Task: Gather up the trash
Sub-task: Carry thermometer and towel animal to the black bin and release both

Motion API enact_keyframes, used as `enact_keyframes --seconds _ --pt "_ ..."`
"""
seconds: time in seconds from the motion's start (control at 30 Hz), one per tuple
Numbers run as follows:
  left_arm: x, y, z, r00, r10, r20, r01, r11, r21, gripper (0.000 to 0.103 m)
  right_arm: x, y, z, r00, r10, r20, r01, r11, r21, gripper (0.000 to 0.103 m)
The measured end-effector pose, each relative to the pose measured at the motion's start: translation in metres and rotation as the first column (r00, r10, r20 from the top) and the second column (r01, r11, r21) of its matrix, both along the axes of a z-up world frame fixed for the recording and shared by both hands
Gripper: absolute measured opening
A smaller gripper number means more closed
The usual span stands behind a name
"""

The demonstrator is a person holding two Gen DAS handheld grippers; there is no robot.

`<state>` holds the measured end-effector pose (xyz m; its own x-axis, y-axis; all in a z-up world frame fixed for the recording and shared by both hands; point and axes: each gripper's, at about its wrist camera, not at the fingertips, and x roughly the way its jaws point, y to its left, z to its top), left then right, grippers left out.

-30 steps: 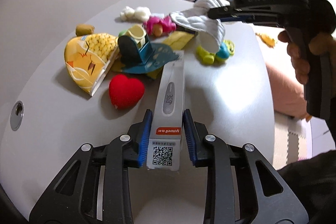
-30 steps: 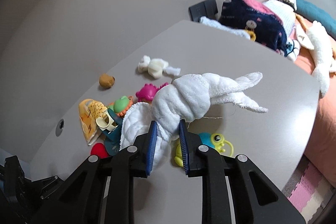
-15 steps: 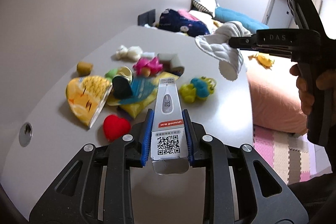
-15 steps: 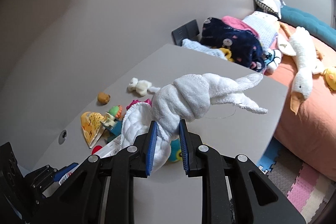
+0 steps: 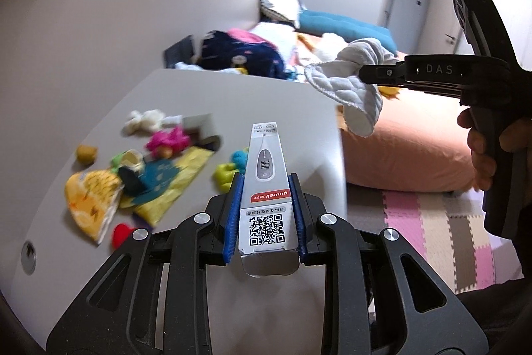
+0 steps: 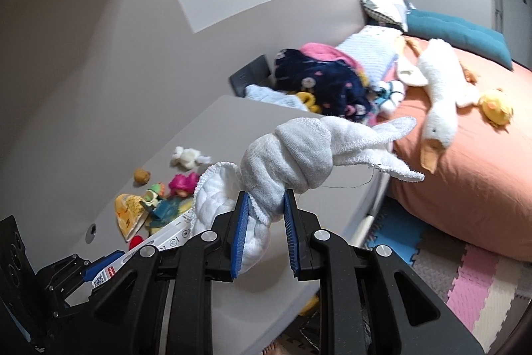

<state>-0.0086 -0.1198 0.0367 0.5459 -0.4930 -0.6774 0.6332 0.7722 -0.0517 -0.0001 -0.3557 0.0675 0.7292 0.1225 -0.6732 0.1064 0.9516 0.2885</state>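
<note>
White cardboard fills the left gripper: a long thermometer box sits clamped between its blue pads, the printed face with the square code turned up and the far end sticking out past the fingertips, lifted clear above the grey table. The gripper tilts downward toward the table's right edge. To its right, the right gripper is held out level and side-on in the left wrist view, a hand wrapped round its black pistol handle with the fingers curled on the front of the grip. Its jaws are pinched tight on a knotted white cloth, which bulges above the pads, trails two loose ends to the right and hangs a quilted flap down to the left. The cloth is in the air, over the table's edge with the orange bed behind it. Left on the table are a yellow snack bag, a red heart, a pink toy, a green and blue toy and a small white plush, all somewhat blurred.
</note>
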Motion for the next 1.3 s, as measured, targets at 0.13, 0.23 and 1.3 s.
enact_keyframes --seconds 0.13,0.23,1.3 --pt "-0.006 -0.025 0.000 0.998 -0.069 -0.002 0.069 0.998 0.002 0.026 -0.020 -0.022 -0.001 0.998 -0.059 -0.001 0.059 0.998 -0.003 0.023" --pt "-0.010 -0.044 -0.001 0.993 -0.121 -0.004 0.121 0.993 0.007 0.026 -0.034 -0.036 -0.003 0.995 -0.096 -0.008 0.096 0.995 -0.007 0.023" --pt "-0.064 -0.153 -0.039 0.904 -0.421 -0.074 0.427 0.883 0.193 0.096 -0.138 -0.122 -0.021 0.920 -0.373 -0.118 0.370 0.928 -0.044 0.072"
